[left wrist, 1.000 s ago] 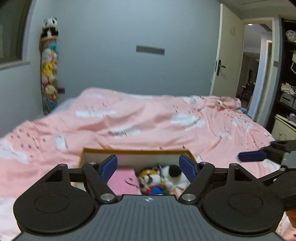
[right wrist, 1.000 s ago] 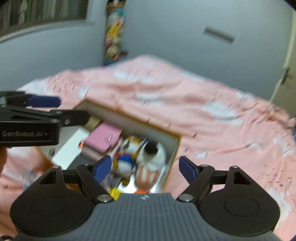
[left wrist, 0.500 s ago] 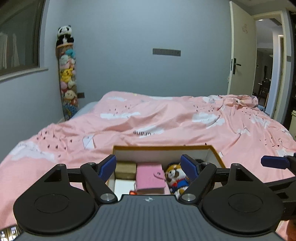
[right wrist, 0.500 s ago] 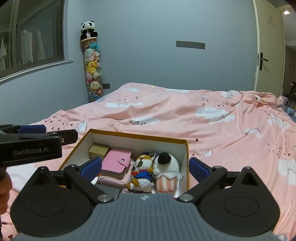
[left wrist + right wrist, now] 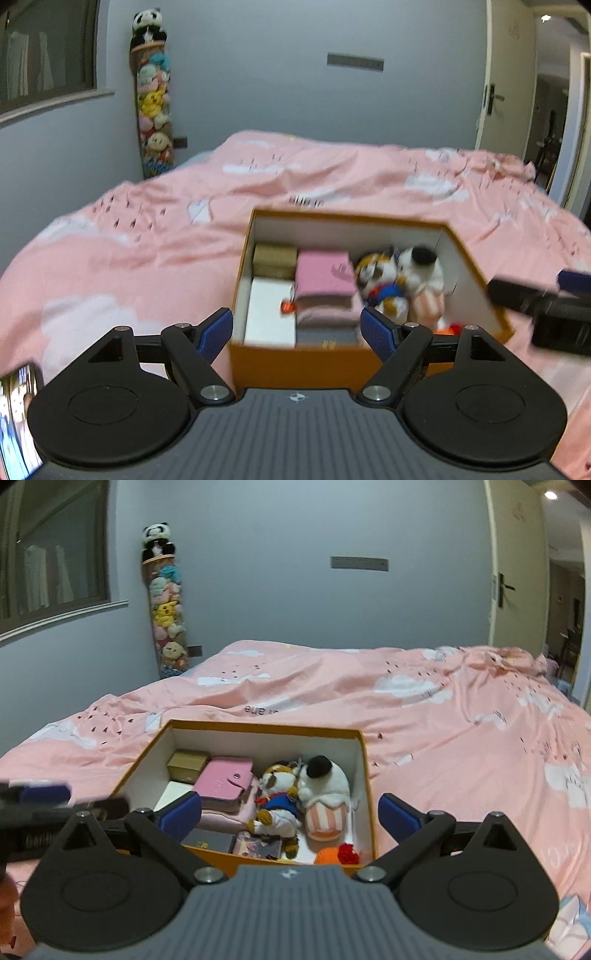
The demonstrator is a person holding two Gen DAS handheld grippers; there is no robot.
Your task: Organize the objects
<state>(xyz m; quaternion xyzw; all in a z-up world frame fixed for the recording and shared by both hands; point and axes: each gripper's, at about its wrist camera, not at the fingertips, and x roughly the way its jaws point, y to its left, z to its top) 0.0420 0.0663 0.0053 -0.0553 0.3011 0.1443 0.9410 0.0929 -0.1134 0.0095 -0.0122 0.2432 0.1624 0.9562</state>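
An open orange box [image 5: 295, 363] rests on the pink bed. Inside it are a pink wallet [image 5: 323, 271], a gold carton [image 5: 275, 256], a white carton [image 5: 271, 314], a tiger-like plush [image 5: 380, 280] and a white plush with a black top [image 5: 421, 264]. My left gripper [image 5: 297, 330] hovers open just before the box's near wall, with nothing between its pads. In the right wrist view the same box [image 5: 266, 727] shows the wallet [image 5: 223, 781], both plushes and an orange yarn ball [image 5: 328, 854]. My right gripper [image 5: 290, 814] stands wide open above the box's near end, holding nothing.
The pink cloud-print bedspread [image 5: 443, 738] spreads around the box. A tall column of plush toys [image 5: 166, 609] stands in the far corner beside a window. A door [image 5: 506, 92] stands open at the right. A phone screen [image 5: 16, 417] shows at lower left.
Both grippers tipped down and came closer to the box, which now shows fully in both views. The right jaws spread wider. Neither gripper took hold of anything.
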